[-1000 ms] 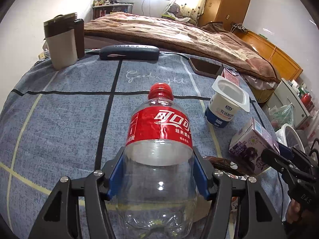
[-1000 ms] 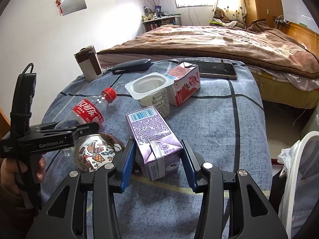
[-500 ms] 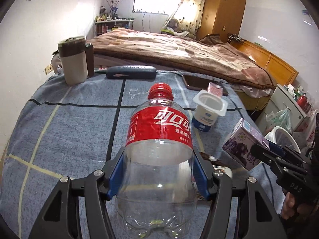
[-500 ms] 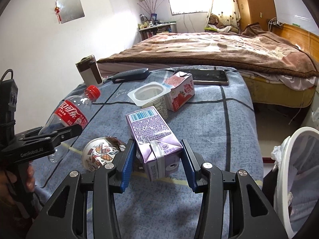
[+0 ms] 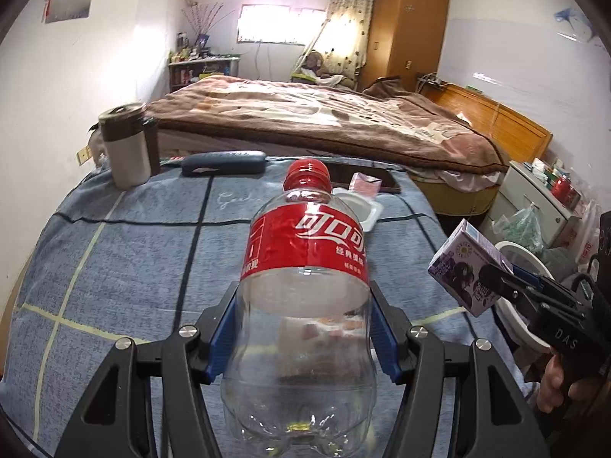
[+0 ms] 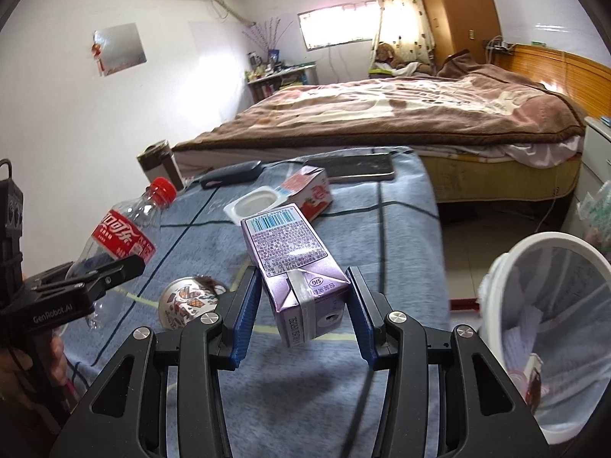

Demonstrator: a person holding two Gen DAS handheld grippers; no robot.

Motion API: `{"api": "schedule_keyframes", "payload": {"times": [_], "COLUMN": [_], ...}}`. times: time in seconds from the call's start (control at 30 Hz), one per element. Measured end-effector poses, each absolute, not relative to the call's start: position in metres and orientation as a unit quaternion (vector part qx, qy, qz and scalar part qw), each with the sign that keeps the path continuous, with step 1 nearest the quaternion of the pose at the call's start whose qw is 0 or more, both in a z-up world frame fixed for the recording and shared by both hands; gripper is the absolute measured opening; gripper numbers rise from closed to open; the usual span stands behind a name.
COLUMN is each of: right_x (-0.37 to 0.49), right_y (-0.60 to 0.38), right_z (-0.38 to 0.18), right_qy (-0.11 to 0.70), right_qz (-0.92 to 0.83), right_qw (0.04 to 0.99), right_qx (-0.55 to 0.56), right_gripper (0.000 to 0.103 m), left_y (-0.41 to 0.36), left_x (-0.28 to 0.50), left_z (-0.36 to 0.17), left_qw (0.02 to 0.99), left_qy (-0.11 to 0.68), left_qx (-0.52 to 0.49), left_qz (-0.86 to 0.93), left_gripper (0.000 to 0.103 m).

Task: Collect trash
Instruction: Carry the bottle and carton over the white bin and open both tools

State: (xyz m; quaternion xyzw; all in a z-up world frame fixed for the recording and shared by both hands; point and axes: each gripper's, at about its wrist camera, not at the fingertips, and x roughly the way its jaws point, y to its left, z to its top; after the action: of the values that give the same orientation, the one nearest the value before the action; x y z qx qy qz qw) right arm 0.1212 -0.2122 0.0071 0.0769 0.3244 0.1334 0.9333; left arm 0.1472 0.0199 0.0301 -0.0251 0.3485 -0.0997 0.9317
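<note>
The left tongs (image 5: pixel 303 337) are pinching an empty cola bottle (image 5: pixel 303 305) at its waist, above the desk (image 5: pixel 133 248); light, slick, crushable; the right tongs (image 6: pixel 303 315) are squeezing a purple carton (image 6: pixel 294 263), stiff-sided, light, bin (image 6: pixel 550 328) at 3 o'clock.

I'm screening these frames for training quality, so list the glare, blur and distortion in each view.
Left wrist view: the window is blown out white; fisheye bends the room edges; the cola bottle in the left gripper is sharp. Right wrist view: the window and curtain glare; the white bin looks motion-smeared; the purple carton in the right gripper stays sharp.
</note>
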Motion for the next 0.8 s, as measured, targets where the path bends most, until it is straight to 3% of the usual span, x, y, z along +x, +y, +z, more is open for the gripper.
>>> {"api": "schedule_keyframes", "payload": {"times": [0.8], "right_x": [0.082], "right_y": [-0.314], "right_z": [0.017], "right_qy": [0.291], "right_qz": [0.004], "right_qw": [0.948], "right_qx": [0.127], "right_gripper": [0.047], "left_y": [-0.114], "left_x": [0.136], "left_z": [0.039], "left_qw": [0.913], "left_qy": [0.337], "left_qx": [0.027], "left_qz": [-0.227], "left_gripper": [0.064]}}
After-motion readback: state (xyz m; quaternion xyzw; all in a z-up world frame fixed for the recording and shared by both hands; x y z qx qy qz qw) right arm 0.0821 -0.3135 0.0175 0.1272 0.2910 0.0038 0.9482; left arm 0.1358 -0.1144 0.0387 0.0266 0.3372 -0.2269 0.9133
